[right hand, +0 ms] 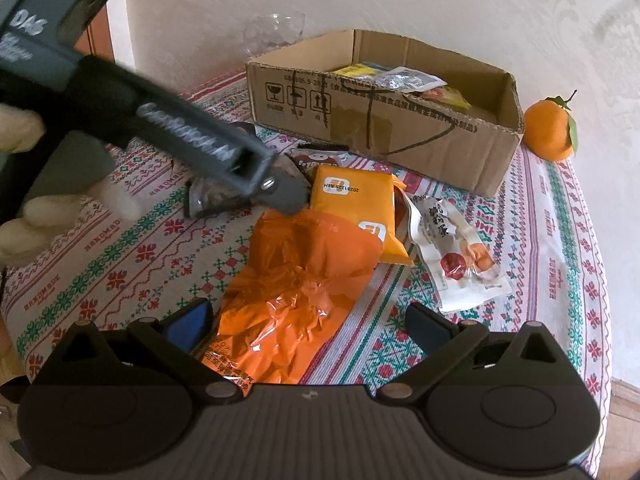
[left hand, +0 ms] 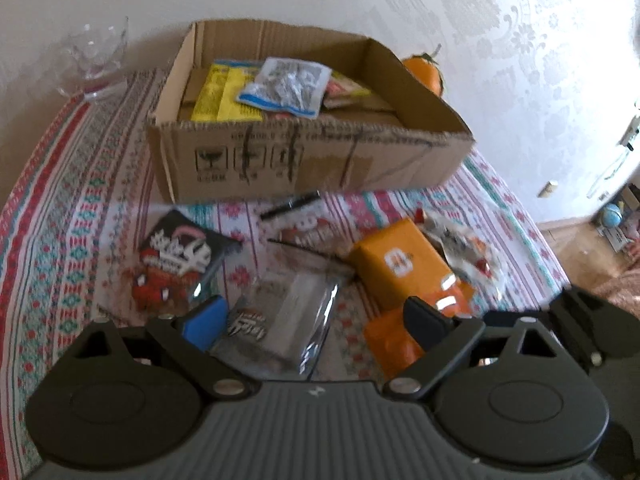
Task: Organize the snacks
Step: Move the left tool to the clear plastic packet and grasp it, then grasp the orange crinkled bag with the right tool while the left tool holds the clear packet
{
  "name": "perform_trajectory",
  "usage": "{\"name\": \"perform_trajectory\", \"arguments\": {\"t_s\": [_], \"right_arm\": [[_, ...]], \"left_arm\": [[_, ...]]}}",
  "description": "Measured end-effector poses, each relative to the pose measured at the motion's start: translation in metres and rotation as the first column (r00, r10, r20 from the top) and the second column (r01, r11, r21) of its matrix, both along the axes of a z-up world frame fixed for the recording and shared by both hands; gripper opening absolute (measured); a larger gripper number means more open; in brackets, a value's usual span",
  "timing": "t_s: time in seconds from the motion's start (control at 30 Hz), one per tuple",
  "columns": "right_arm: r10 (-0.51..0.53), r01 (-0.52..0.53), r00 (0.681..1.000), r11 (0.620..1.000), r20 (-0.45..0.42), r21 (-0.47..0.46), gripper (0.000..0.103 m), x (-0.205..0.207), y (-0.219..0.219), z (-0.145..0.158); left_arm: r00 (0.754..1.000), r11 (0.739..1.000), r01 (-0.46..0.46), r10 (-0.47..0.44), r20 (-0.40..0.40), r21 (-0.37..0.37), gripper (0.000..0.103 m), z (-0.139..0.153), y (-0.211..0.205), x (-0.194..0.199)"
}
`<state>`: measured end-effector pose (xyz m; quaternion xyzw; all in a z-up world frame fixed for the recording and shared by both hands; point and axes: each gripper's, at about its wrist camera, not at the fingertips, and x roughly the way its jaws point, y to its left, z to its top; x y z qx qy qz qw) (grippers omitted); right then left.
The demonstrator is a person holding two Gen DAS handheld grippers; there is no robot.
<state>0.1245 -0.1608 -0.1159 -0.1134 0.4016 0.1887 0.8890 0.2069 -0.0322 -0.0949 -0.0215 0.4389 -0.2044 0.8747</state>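
Note:
A cardboard box (left hand: 304,156) stands at the back of the table and holds a yellow packet (left hand: 224,96) and a clear blue-edged packet (left hand: 288,88); the box also shows in the right wrist view (right hand: 384,128). My left gripper (left hand: 316,320) is open just above a clear silvery snack packet (left hand: 296,312). A black and red packet (left hand: 176,260) lies to its left. My right gripper (right hand: 308,320) is open over a crumpled orange bag (right hand: 296,280). Beyond it lie an orange packet (right hand: 352,204) and a white snack packet (right hand: 456,248).
A glass bowl (left hand: 96,60) stands at the back left of the patterned tablecloth (left hand: 60,208). A tangerine (right hand: 550,128) sits right of the box. The left gripper's body (right hand: 160,120) crosses the right wrist view. The table edge falls off to the right.

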Motion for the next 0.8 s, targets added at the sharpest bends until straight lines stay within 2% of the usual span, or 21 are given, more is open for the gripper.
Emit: {"name": "perform_trajectory", "arguments": {"t_s": [0.1, 0.2, 0.23, 0.33, 0.47, 0.57, 0.7, 0.8], "right_arm": [[0.000, 0.000, 1.000, 1.000, 0.002, 0.001, 0.103, -0.001, 0.000, 0.000], [-0.002, 0.002, 1.000, 1.000, 0.002, 0.001, 0.103, -0.001, 0.000, 0.000], [-0.001, 0.001, 1.000, 1.000, 0.003, 0.001, 0.103, -0.001, 0.000, 0.000], [-0.002, 0.002, 1.000, 1.000, 0.001, 0.000, 0.103, -0.001, 0.000, 0.000], [-0.005, 0.005, 1.000, 1.000, 0.001, 0.000, 0.103, -0.002, 0.001, 0.000], [-0.009, 0.009, 1.000, 1.000, -0.001, -0.001, 0.103, -0.001, 0.001, 0.000], [-0.011, 0.011, 1.000, 1.000, -0.003, -0.002, 0.103, -0.001, 0.002, 0.001], [-0.013, 0.013, 1.000, 1.000, -0.004, -0.003, 0.103, -0.001, 0.002, 0.001]], "left_arm": [[1.000, 0.999, 0.011, -0.011, 0.006, 0.037, 0.091, -0.003, 0.002, -0.005], [1.000, 0.998, 0.002, -0.003, 0.021, 0.068, 0.069, -0.005, 0.002, -0.003], [1.000, 0.997, 0.001, -0.003, 0.030, 0.073, 0.066, -0.004, 0.002, -0.003], [0.998, 0.993, 0.019, -0.025, 0.051, 0.113, 0.062, -0.006, -0.002, -0.001], [0.992, 0.981, 0.056, -0.076, 0.102, 0.185, 0.062, -0.009, -0.011, -0.006], [0.992, 0.984, 0.055, -0.073, 0.101, 0.171, 0.061, -0.009, -0.010, -0.004], [0.992, 0.984, 0.048, -0.066, 0.105, 0.169, 0.049, -0.008, -0.008, -0.006], [0.994, 0.987, 0.031, -0.047, 0.096, 0.160, 0.047, -0.007, -0.006, -0.008]]}}
